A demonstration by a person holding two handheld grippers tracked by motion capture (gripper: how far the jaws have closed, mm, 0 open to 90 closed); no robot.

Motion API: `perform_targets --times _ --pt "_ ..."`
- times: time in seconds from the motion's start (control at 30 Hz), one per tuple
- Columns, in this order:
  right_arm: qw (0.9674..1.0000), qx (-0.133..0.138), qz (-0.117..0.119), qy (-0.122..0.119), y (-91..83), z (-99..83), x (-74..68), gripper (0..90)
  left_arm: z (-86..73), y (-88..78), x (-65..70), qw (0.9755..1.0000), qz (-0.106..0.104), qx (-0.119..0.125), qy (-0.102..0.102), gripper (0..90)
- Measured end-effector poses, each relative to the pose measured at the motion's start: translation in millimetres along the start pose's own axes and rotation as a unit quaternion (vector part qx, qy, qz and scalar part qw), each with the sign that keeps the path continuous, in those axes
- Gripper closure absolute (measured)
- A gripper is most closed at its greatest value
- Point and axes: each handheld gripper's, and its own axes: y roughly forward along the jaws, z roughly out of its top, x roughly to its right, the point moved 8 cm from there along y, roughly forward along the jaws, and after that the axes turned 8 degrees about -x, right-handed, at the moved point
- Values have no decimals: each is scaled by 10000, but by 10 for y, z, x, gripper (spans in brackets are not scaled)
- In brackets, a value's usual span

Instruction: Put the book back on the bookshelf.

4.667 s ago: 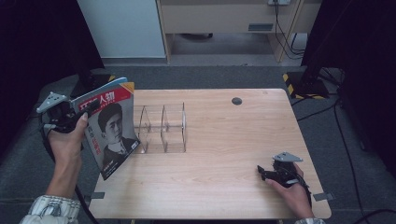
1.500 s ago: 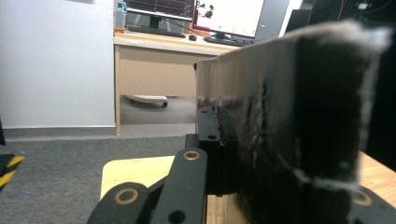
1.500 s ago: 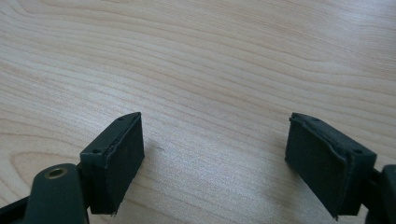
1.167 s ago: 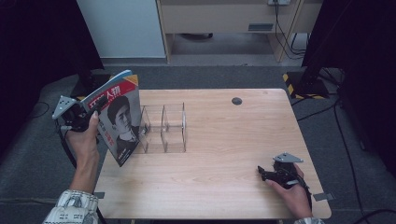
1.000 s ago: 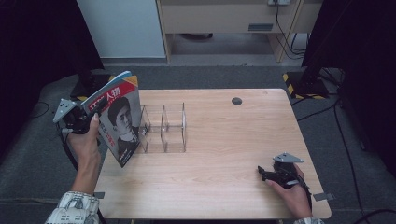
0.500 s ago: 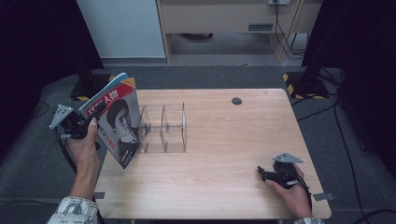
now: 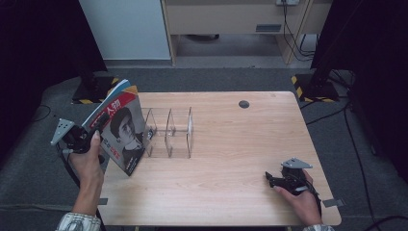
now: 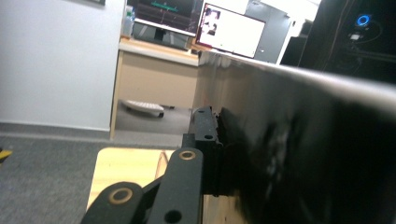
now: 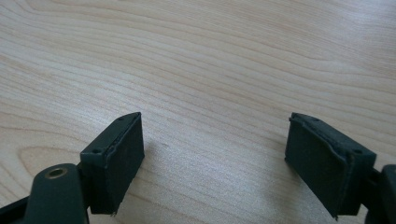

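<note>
A magazine (image 7: 122,132) with a red cover and a portrait stands tilted at the table's left edge. Its lower corner is on the wood beside the left end of a clear acrylic divider rack (image 7: 168,132). My left gripper (image 7: 98,124) is shut on the magazine's upper left edge. In the left gripper view one black jaw presses against the dark side of the magazine (image 8: 303,154), and the other jaw is hidden behind it. My right gripper (image 7: 269,179) rests on the table at the lower right. Its jaws stand open over bare wood (image 9: 215,154).
The wooden table (image 7: 240,144) has a black round grommet (image 7: 244,104) near its far edge. The rack's slots hold nothing. Beyond the table are grey floor, a beige cabinet and yellow-black striped stand feet (image 7: 308,86).
My left hand has sunk and shifted a little left with the magazine still in its grip. The right gripper has not moved.
</note>
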Motion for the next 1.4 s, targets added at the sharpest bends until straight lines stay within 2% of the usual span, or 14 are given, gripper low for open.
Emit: perform_targets --times 0.23,0.63,1.23,1.4 --pt "10000 -1 7 -3 0 0 -2 196 -31 -60 -14 9999 57 -89 -90 834" --pt "10000 1 15 -14 -1 -2 -5 195 -67 -36 -2 9997 104 -216 36 793" --pt "10000 -15 31 -37 -5 -7 -9 195 -83 -51 -11 9995 121 -261 126 676" --pt "10000 -14 33 -55 -5 -8 -8 195 -87 -54 -20 9994 166 -260 155 607"
